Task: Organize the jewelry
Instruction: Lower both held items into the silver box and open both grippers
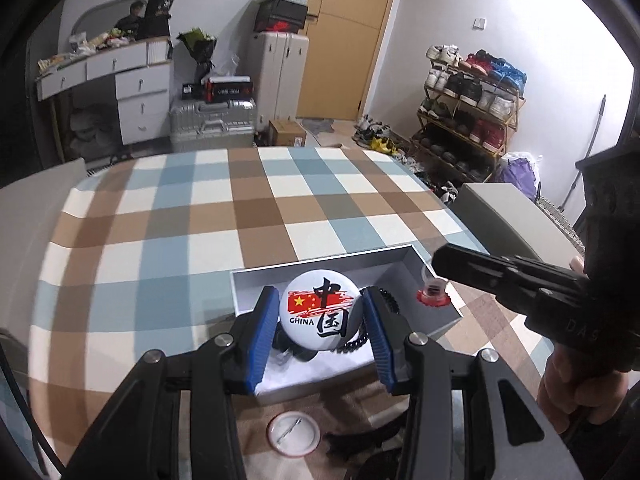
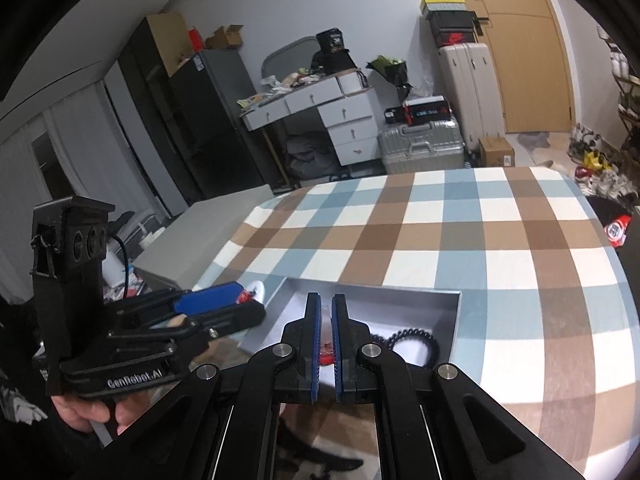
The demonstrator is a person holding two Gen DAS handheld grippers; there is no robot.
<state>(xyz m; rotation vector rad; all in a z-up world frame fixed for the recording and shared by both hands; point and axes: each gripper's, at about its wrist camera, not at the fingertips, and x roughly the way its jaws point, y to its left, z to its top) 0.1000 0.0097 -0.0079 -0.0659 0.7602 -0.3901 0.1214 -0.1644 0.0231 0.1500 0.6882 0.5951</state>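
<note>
A shallow grey box (image 1: pixel 320 270) lies on the checked tablecloth. My left gripper (image 1: pixel 320 312) is shut on a round white badge (image 1: pixel 318 312) printed with a red flag and "CHINA", held over the box. A black bead bracelet (image 1: pixel 390 300) lies in the box behind it. My right gripper (image 2: pixel 327 312) is shut on a small clear and red piece (image 2: pixel 326 350), held over the box (image 2: pixel 400 300); that piece (image 1: pixel 432 294) shows at the box's right end in the left wrist view. The bracelet (image 2: pixel 416 338) lies right of my right fingers.
A second round badge (image 1: pixel 294 434) lies face down on the cloth, near side of the box. A grey lid or block (image 1: pixel 516 216) sits at the table's right edge. Beyond the table stand suitcases, a white desk and a shoe rack.
</note>
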